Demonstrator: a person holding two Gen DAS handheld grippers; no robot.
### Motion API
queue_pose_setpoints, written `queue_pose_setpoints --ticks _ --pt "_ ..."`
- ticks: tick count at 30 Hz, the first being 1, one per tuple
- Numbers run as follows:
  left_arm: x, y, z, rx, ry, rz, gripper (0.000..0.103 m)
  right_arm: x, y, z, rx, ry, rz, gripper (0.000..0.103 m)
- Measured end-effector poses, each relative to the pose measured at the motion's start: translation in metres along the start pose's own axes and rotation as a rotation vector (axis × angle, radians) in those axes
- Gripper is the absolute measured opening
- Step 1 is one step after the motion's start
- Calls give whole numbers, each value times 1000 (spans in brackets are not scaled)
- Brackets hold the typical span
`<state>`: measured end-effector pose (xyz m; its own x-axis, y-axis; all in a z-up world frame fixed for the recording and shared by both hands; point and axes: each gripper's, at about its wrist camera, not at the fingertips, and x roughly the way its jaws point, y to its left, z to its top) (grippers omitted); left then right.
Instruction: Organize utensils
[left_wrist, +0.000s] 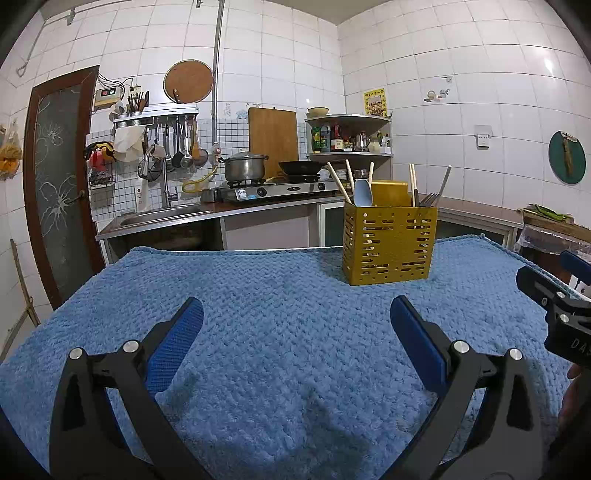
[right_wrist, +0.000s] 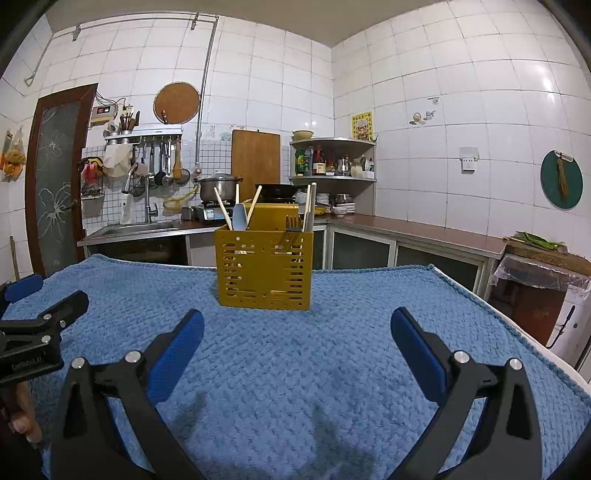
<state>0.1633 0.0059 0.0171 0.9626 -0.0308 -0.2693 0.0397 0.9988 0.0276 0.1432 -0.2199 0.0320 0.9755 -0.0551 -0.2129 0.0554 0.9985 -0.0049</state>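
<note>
Nearest the lens, my left gripper (left_wrist: 296, 314) hovers low over the blue knitted cloth (left_wrist: 280, 295) that covers the table, its two blue-padded fingers (left_wrist: 177, 339) spread wide with nothing between them. To its right, my right gripper (right_wrist: 297, 325) hovers beside it the same way, jaws wide apart and empty.

Ahead, toward the far edge of the cloth, stands the yellow perforated metal utensil caddy (right_wrist: 263, 271), upright. From left to right it holds pale wooden chopsticks (right_wrist: 222, 206), a light blue plastic spoon (right_wrist: 240, 218), a dark metal fork (right_wrist: 293, 223) and more pale sticks (right_wrist: 309, 206). I see no loose utensils on the cloth, so the sorting looks done or nearly so.

As I judge it, the main risk is the caddy itself: it is tall, looks light and sits on soft fabric, so a nudge from either gripper could tip it and spill everything. The handles lean outward and could snag a finger reaching in. The two grippers are close together and could knock each other if both move inward.

Beyond the table, from left to right: a brown door with frosted floral glass (left_wrist: 59, 177), a steel sink with a tap (left_wrist: 159, 212), a steel pot (left_wrist: 245, 166) and a black pan (left_wrist: 300, 168) on a gas stove, and a corner shelf of bottles (left_wrist: 347, 138). A green round board (left_wrist: 567, 157) hangs on the right wall. None of this stands between me and the caddy; the cloth in between is bare.
</note>
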Motion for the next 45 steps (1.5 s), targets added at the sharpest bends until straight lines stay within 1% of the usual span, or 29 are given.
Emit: queue_pose_setpoints --ticks 45 --pt "-1 1 -1 4 -1 -17 98 3 -1 -2 0 10 -3 99"
